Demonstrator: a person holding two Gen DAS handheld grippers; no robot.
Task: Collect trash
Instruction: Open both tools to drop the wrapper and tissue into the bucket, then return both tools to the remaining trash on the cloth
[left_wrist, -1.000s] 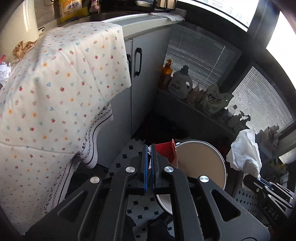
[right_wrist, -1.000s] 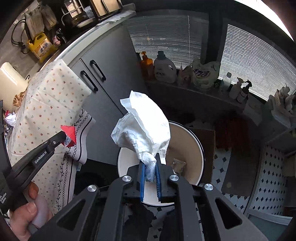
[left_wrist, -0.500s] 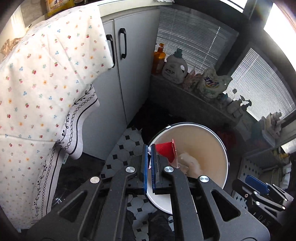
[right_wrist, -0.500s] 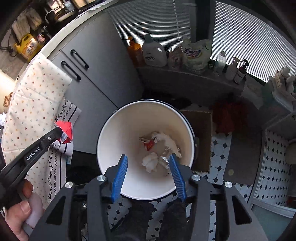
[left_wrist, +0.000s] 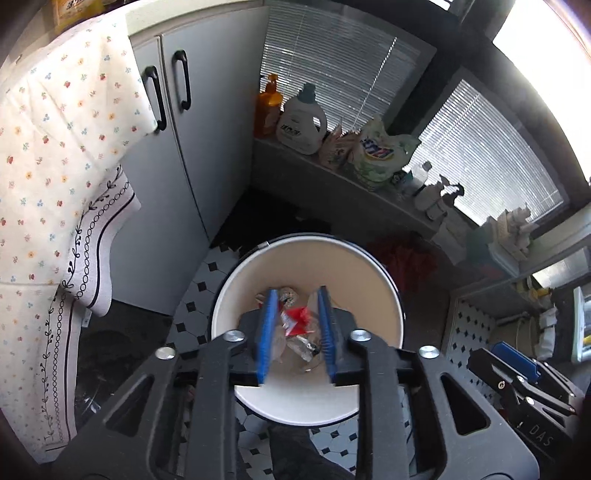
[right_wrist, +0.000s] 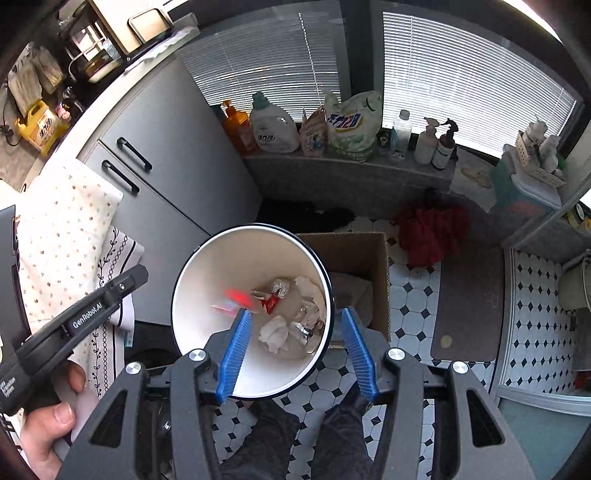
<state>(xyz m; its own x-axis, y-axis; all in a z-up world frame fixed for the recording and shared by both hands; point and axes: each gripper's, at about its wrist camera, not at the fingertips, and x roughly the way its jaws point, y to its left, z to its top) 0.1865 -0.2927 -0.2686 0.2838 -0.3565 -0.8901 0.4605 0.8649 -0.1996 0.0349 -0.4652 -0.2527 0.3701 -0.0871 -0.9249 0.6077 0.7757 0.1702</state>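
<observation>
The left gripper (left_wrist: 295, 325) has just been opening; its jaws stand partly apart with nothing pinched, and the red wrapper (left_wrist: 295, 319) is seen in the gap, loose, below them in the white bin (left_wrist: 369, 273). The right gripper (right_wrist: 295, 343) has also been opening, jaws wider and empty, above the same bin, where a crumpled tissue (right_wrist: 274, 334) lies among foil and other scraps. A cardboard box (right_wrist: 354, 251) stands just beyond the bin on the tiled floor (right_wrist: 410, 295).
</observation>
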